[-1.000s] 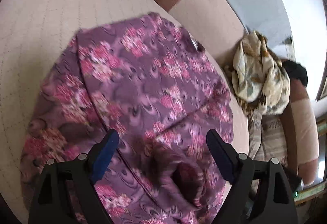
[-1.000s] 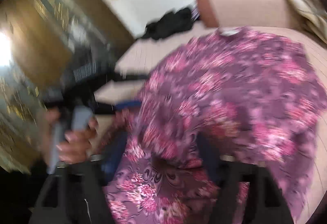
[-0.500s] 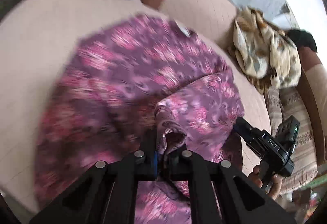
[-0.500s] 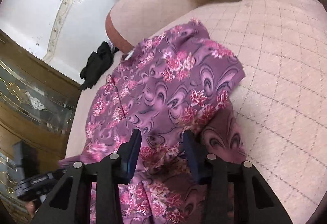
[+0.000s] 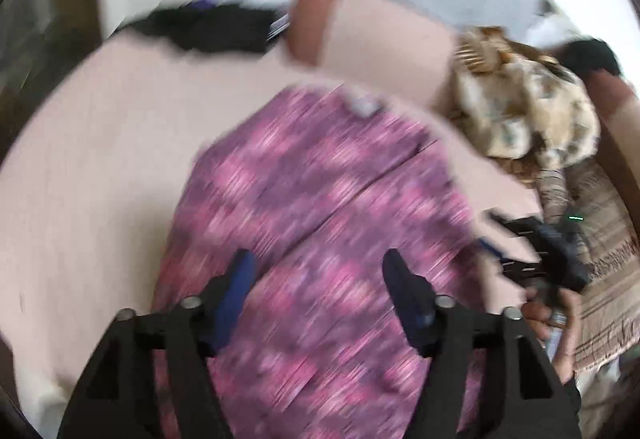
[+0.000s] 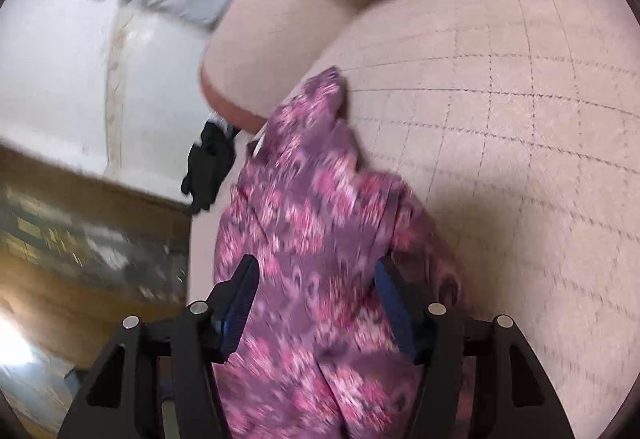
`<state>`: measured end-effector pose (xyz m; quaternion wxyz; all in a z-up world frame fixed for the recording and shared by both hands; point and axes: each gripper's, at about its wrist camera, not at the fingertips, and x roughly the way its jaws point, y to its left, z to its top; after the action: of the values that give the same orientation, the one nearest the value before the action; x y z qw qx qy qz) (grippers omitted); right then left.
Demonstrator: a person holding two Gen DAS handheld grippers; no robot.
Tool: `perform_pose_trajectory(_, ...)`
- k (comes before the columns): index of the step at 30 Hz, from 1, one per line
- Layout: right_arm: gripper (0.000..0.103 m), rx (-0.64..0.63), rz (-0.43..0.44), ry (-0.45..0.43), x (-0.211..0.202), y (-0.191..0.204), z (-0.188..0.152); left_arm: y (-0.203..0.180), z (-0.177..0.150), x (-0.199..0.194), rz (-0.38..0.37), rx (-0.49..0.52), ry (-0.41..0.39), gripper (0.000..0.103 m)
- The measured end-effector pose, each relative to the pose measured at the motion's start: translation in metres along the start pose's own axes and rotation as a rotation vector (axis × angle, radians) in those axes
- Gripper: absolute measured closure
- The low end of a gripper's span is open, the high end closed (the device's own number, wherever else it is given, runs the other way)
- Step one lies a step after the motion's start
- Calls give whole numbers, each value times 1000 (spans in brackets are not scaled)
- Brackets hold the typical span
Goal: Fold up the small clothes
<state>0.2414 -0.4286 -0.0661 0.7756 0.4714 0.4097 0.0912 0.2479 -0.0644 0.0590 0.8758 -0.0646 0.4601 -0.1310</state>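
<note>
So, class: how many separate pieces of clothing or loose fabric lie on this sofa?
3: the purple floral garment spread on the seat, a black garment at the far edge, a beige patterned cloth by the backrest. More may be hidden.

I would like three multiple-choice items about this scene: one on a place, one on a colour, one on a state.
1. Where does the purple floral garment lie?
A. on the quilted pink cushion
B. on a wooden floor
C. in a basket

2. What colour is the crumpled cloth at the cushion's far edge?
A. white
B. black
C. green

3. How are the left gripper jaws?
A. apart, clamping nothing
B. shut on the garment
C. out of view

Key: 1 A, pink quilting surrounds the garment; 2 B, it looks black in both views; 3 A, fabric shows in the gap.
</note>
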Motion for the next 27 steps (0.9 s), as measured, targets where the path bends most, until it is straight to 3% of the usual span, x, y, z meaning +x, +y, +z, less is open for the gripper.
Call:
perform_pose_trajectory(4,45,134,-56,48,28,-25,35,-60,59,46,-65,129,47,29)
perform_pose_trajectory(8,53,308,56,81,31,-63,28,-109,95,124,-79,196,103,29)
perform_pose_trajectory(10,53,314,85,91,34,-63,32,-135,108,161,-86,232,135,29)
perform_pose_trajectory(13,69,349,142,103,44,-64,34,-169,119,213,-60,250,177,29)
perform_pose_trajectory(15,70,355,139,110,49,-66,34,-196,125,247,-37,306,202,29)
perform_pose_trajectory(17,68,374,176,114,55,-72,34,-217,125,287,54,394,256,31)
perform_pose_trajectory(20,68,421,225,101,56,-79,34,-220,120,326,145,434,338,63)
perform_pose_trajectory(21,70,412,220,102,57,-78,34,-215,119,335,169,420,369,84)
perform_pose_trajectory(23,89,373,173,102,57,-73,35,-207,124,335,147,376,371,92)
perform_pose_trajectory(27,94,361,133,27,39,-76,35,-168,162,297,-110,110,312,94)
